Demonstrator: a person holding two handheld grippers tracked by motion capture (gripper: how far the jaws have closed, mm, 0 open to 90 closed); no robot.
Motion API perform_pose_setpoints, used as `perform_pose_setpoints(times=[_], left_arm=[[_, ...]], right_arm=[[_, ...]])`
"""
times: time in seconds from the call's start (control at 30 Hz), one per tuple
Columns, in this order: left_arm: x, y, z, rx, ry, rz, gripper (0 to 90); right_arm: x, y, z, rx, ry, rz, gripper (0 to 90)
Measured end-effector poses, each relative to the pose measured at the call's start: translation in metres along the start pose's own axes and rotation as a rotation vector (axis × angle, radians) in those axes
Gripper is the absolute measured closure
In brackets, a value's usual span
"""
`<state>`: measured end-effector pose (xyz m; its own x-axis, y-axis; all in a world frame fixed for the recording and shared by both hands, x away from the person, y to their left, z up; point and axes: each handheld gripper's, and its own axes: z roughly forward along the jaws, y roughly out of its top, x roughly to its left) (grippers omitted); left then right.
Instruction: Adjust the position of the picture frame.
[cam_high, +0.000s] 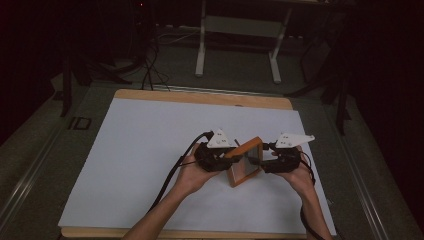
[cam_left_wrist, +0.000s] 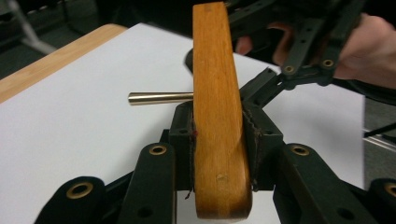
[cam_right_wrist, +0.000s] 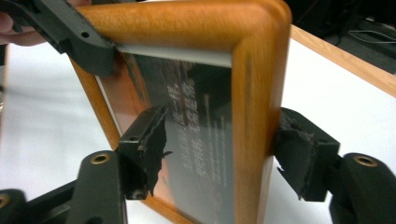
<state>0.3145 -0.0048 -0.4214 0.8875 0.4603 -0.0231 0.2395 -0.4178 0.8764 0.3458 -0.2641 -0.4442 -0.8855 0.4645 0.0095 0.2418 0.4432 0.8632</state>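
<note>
Two grippers on one wooden picture frame (cam_high: 245, 162), which sits between them over the near-centre of the white sheet (cam_high: 150, 150). It stands tilted on one corner; whether that corner touches the sheet or hangs just above it, I cannot tell.

Left gripper (cam_left_wrist: 218, 140): jaws clenched across the thickness of the frame's (cam_left_wrist: 218, 107) wooden rail, pads flush on both faces. A brass-coloured rod (cam_left_wrist: 161, 98) sticks out sideways from behind the frame, probably its stand peg.

Right gripper (cam_right_wrist: 219, 149): jaws closed over the opposite rail of the frame (cam_right_wrist: 250, 116), one pad on the glass side, one on the outer edge. Glass shows faint printed text, unreadable.

In the high view, left gripper (cam_high: 227, 156) and right gripper (cam_high: 261, 159) face each other, frame clamped between, both hands behind them.

Progress, my read: pickup is done, two-handed grip is secure. Left to do: turn or stand it and set it down, likely propped on that peg. No sign of a set-down yet, so roughly mid-task.

Wooden table (cam_high: 200, 96) edge shows past the sheet.
</note>
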Motion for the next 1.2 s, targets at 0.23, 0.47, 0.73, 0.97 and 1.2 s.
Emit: perform_pose_setpoints(times=[0.23, 0.47, 0.73, 0.97, 1.2], left_arm=[[-0.006, -0.01, 0.002, -0.045, 0.024, -0.006, 62.5], [-0.01, -0.033, 0.006, -0.09, 0.03, -0.051, 64.4], [-0.016, -0.042, 0.016, -0.061, 0.061, -0.048, 65.8], [-0.015, -0.046, 0.017, -0.076, 0.033, -0.022, 68.8], [-0.007, -0.051, 0.011, -0.111, -0.009, -0.042, 69.4]], right_arm=[[0.0, -0.006, -0.007, 0.004, -0.013, -0.01, 40.9], [-0.001, -0.013, -0.011, 0.005, -0.022, 0.001, 41.6], [0.0, -0.016, -0.013, 0.001, -0.02, 0.007, 41.4], [-0.002, -0.02, -0.011, -0.008, -0.002, 0.025, 40.2], [-0.006, -0.027, -0.005, -0.032, 0.043, 0.055, 43.2]])
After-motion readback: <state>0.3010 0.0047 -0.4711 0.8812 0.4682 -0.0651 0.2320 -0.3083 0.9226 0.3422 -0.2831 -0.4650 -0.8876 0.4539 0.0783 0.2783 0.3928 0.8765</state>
